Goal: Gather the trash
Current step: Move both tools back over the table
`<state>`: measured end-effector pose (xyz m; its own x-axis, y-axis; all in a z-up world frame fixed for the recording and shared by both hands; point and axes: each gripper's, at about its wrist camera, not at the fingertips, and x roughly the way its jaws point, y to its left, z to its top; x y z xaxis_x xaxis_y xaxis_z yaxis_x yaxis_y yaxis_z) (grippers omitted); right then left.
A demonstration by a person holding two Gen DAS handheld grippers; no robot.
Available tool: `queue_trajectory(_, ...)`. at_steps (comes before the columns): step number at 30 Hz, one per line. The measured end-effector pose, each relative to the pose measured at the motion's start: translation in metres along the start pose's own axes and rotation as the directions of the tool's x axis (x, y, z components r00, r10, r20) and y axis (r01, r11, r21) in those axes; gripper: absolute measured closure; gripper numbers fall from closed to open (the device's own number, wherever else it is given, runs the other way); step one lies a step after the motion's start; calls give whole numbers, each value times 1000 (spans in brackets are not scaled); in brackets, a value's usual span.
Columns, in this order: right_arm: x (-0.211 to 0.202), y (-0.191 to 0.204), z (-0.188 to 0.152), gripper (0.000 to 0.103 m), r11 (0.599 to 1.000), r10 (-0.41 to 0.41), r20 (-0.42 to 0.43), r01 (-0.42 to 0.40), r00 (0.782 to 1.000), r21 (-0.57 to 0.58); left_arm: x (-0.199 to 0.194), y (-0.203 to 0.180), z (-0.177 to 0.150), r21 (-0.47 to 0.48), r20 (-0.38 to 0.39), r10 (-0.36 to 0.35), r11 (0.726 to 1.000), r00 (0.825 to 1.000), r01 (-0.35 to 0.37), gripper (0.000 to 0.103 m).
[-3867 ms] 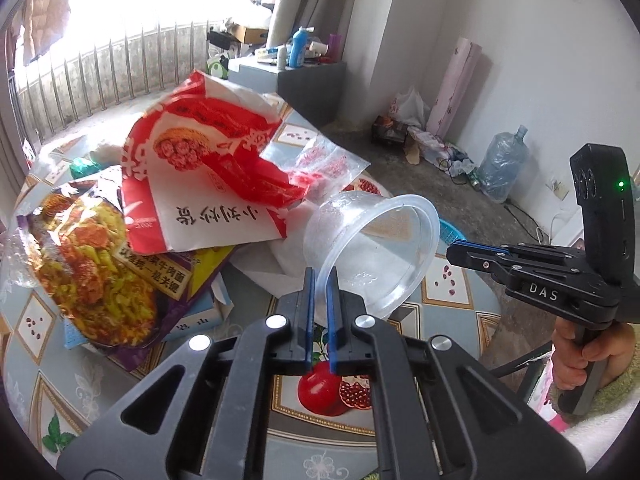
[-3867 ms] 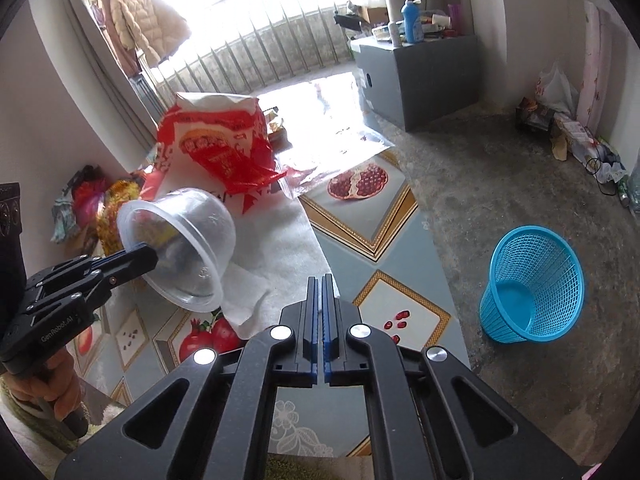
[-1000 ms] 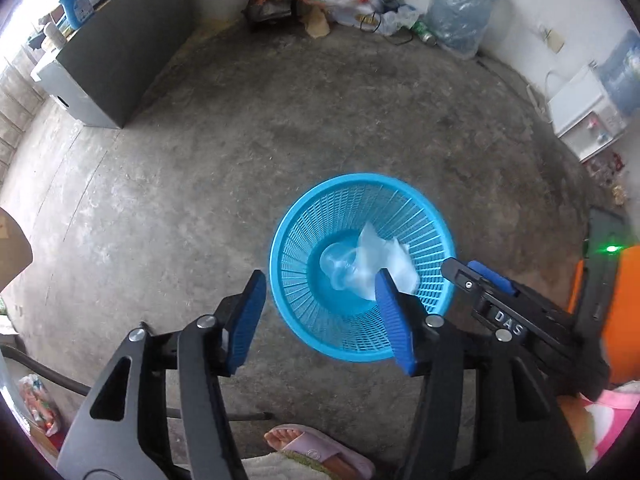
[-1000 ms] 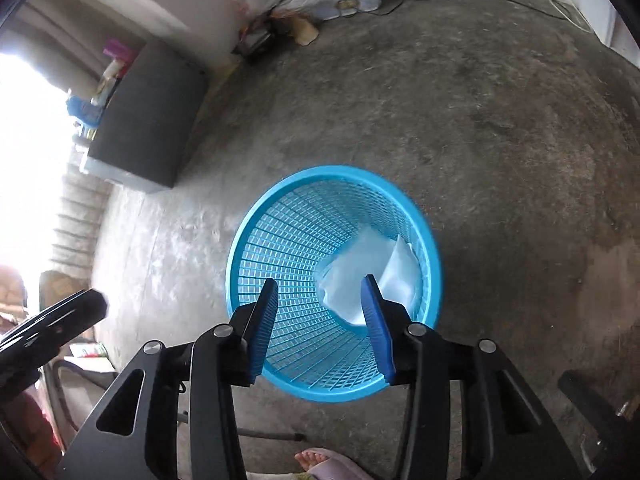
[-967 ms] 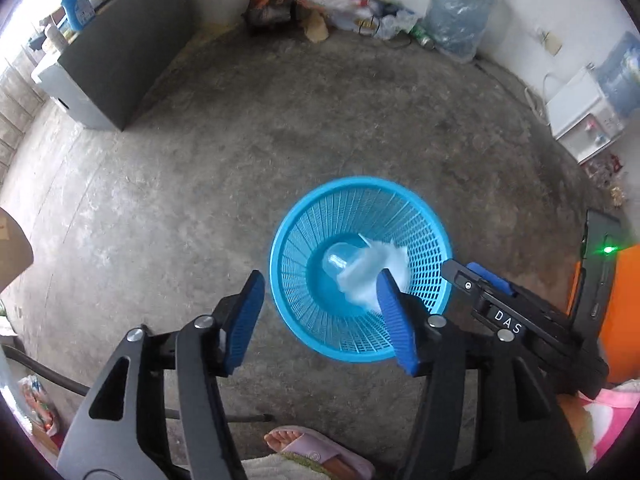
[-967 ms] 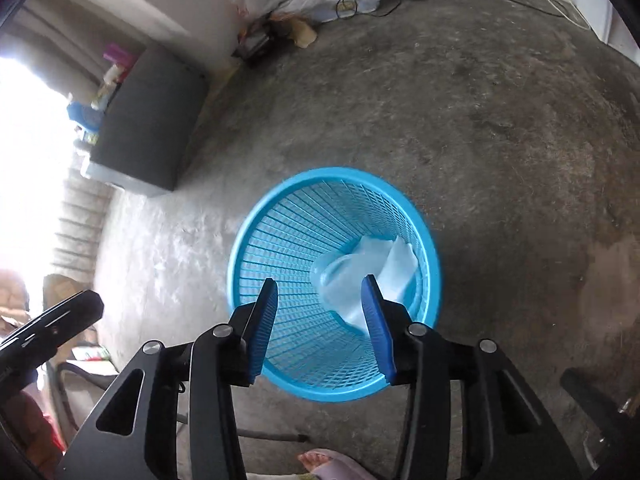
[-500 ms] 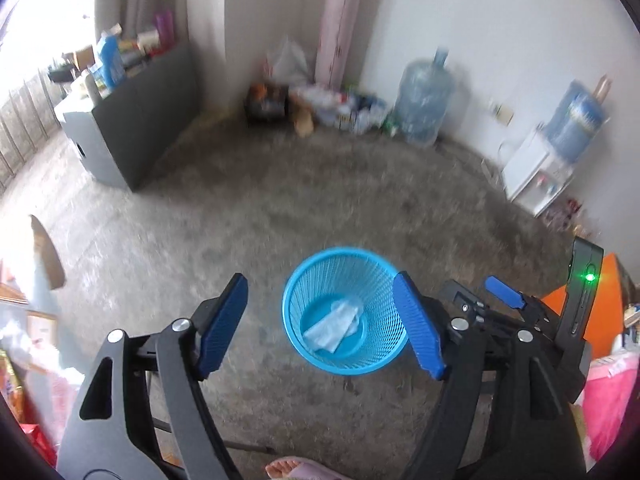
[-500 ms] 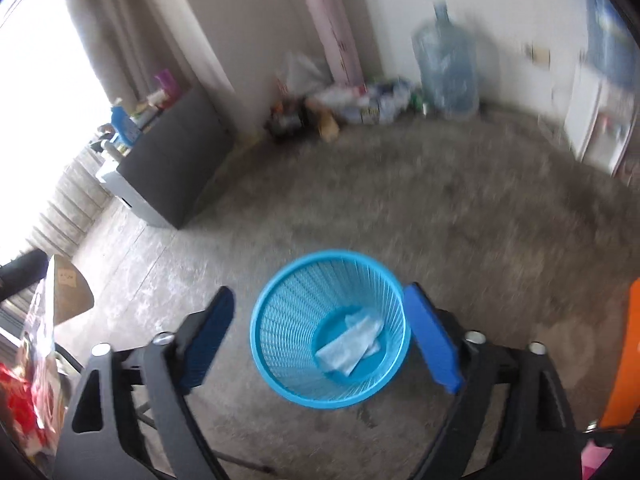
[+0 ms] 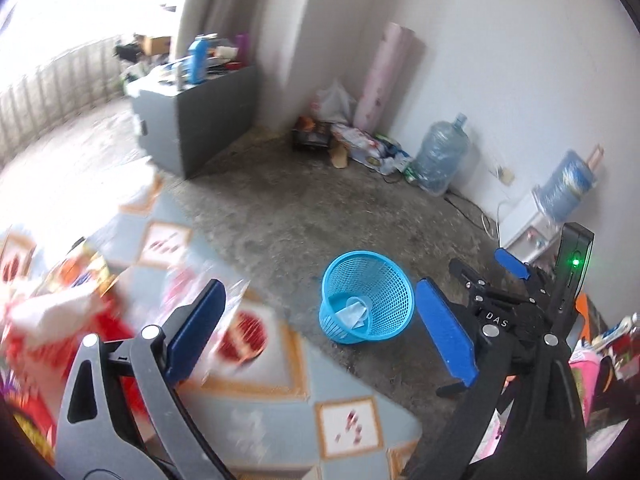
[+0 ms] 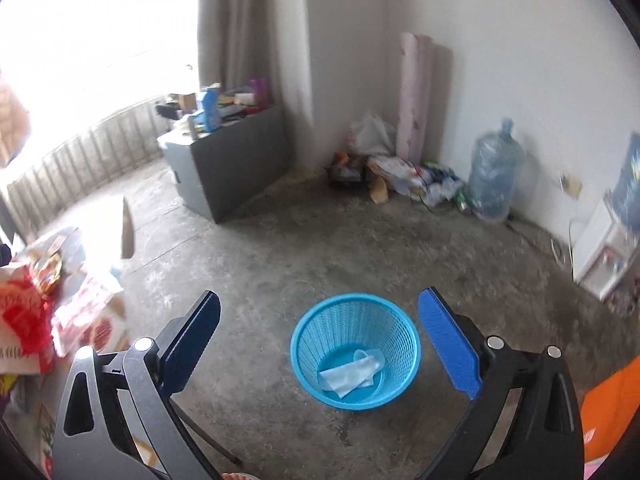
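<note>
Now my left gripper (image 9: 320, 332) and right gripper (image 10: 320, 344) have just been opening, fingers wide, nothing between; blue basket (image 10: 312, 344) on floor, clear cup (image 10: 366, 360) and white sheet (image 10: 340, 378) inside.

My left gripper (image 9: 320, 336) held the clear cup (image 10: 366, 360) over the table (image 9: 280, 392) a few seconds back; that cup now lies inside the blue basket (image 10: 356, 312), beside the white sheet (image 10: 344, 378). A second ago both my grippers hung right over the basket, looking straight down into it. Now I have pulled up and back, so the basket sits farther off and smaller. My left and right gripper (image 10: 320, 344) jaws have just been opening, with nothing between them.
</note>
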<state>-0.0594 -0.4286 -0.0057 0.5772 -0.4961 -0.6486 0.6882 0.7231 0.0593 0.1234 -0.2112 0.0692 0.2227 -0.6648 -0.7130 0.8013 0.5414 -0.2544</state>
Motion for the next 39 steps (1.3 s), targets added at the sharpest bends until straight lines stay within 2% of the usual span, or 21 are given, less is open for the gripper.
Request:
queue_trajectory(6,-30,42,10,6,997,1,65,4,998,-79,-51,45,-25,-113,82,9,994,997,0,11)
queue_trajectory(10,-50,68,17,6,990,37,101,-23,994,-139,-77,63,-42,-137,131,50,990,990,-31,10)
queue_trajectory(13,-68,80,23,6,977,148,117,-127,982,-171,-96,72,-48,-125,176,96,989,980,-75,10)
queue_trajectory(16,-79,80,27,6,953,274,126,-252,953,-170,-112,78,-54,-99,224,148,987,963,-128,10)
queue_trajectory(19,-82,87,27,6,936,335,124,-314,934,-160,-126,82,-59,-79,261,210,977,942,-196,10)
queue_trajectory(25,-68,113,23,7,898,421,46,-410,906,-158,-138,96,-75,-81,304,281,960,910,-269,10)
queue_trajectory(31,-46,135,16,7,871,469,-48,-470,882,-141,-125,102,-81,-57,314,331,942,890,-331,11)
queue_trajectory(33,-37,140,15,12,862,484,-74,-490,872,-132,-121,104,-80,-49,319,350,934,881,-353,12)
queue_trajectory(37,-17,150,14,21,851,502,-123,-514,856,-110,-112,106,-75,-20,322,376,920,869,-391,25)
queue_trajectory(39,-8,155,13,25,846,509,-144,-524,849,-98,-107,103,-74,3,314,367,922,876,-387,32)
